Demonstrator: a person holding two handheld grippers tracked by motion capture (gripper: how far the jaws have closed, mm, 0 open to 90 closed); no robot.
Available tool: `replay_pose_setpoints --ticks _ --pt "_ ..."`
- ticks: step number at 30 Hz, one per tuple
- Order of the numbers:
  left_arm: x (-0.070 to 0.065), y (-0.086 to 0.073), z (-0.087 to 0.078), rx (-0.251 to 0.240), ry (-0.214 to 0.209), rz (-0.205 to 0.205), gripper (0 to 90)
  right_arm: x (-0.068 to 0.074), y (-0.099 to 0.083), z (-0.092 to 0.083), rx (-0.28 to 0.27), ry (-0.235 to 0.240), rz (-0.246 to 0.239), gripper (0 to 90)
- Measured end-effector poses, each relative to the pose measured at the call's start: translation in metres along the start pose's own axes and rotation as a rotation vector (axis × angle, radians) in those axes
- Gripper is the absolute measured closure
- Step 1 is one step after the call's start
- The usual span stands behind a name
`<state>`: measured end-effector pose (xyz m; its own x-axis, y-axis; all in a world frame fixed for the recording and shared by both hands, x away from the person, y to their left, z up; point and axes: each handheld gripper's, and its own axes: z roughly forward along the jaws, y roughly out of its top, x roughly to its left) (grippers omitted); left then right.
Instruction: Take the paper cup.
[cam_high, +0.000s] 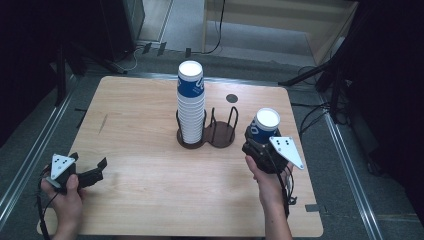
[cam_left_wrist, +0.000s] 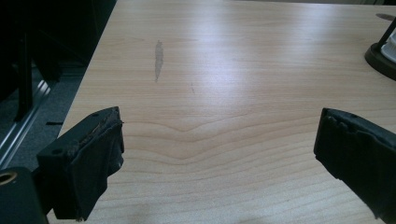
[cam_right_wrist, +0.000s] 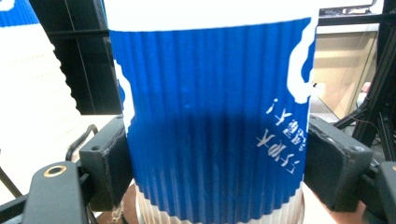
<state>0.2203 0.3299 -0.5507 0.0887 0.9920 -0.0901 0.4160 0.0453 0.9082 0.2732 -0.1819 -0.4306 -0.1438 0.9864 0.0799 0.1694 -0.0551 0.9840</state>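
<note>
The right tool (cam_high: 261, 137) is clamped on a blue cup (cam_high: 265, 125), one jaw on each side of its ribbed wall, as the right gripper view shows close up (cam_right_wrist: 212, 126). The grip sits low on the cup's body, which leaves the white rim standing free above the jaws. That makes sense if the cup is meant to go onto something or into a holder: a low, side-on hold keeps the mouth and the base clear. In the right gripper view a second white rim peeks out just under the blue wall, so there may be another cup nested beneath; I cannot tell for sure.

Just to the left of that tool, and a little beyond it, stands the black rack (cam_high: 220, 131) with two wire-ringed wells. The nearer well is bare, while the farther one carries a tall stack (cam_high: 190, 100) of the same cups. The wires keep such a tower from tipping, which is likely why the cups are kept there. My guess is that the held cup is bound for the bare well beside it.

The left tool (cam_high: 89, 172) rests low over the bench (cam_high: 150, 175) at its near left corner, well apart from the rack. Its jaws stand wide with nothing between them (cam_left_wrist: 219, 140), and it seems simply parked out of the way.
</note>
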Motion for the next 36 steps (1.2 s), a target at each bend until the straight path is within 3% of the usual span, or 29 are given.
replay_pose_setpoints --ticks 10,18,21,24,28,30,36 --pt "0.002 0.000 -0.001 -0.013 0.032 -0.039 2.6 -0.008 -0.022 -0.002 0.036 -0.012 -0.006 19.3" --pt "0.004 -0.002 -0.005 -0.044 0.021 -0.057 2.6 0.003 -0.032 0.000 0.053 0.003 -0.013 19.3" --pt "0.007 0.000 0.000 -0.001 0.009 -0.077 2.6 0.010 -0.038 0.002 0.067 0.015 -0.025 19.3" --pt "0.010 0.000 0.000 -0.001 -0.003 -0.101 2.5 0.018 -0.049 0.006 0.090 0.024 -0.053 19.3" --pt "0.009 0.002 0.003 0.036 -0.002 -0.074 2.5 0.025 -0.055 0.008 0.104 0.036 -0.076 19.3" --pt "0.005 0.004 0.005 0.059 0.002 -0.042 2.5 0.028 -0.058 0.008 0.110 0.044 -0.086 19.3" --pt "-0.009 0.010 0.007 0.054 -0.042 -0.012 2.5 0.036 -0.067 0.011 0.134 0.061 -0.108 19.3"
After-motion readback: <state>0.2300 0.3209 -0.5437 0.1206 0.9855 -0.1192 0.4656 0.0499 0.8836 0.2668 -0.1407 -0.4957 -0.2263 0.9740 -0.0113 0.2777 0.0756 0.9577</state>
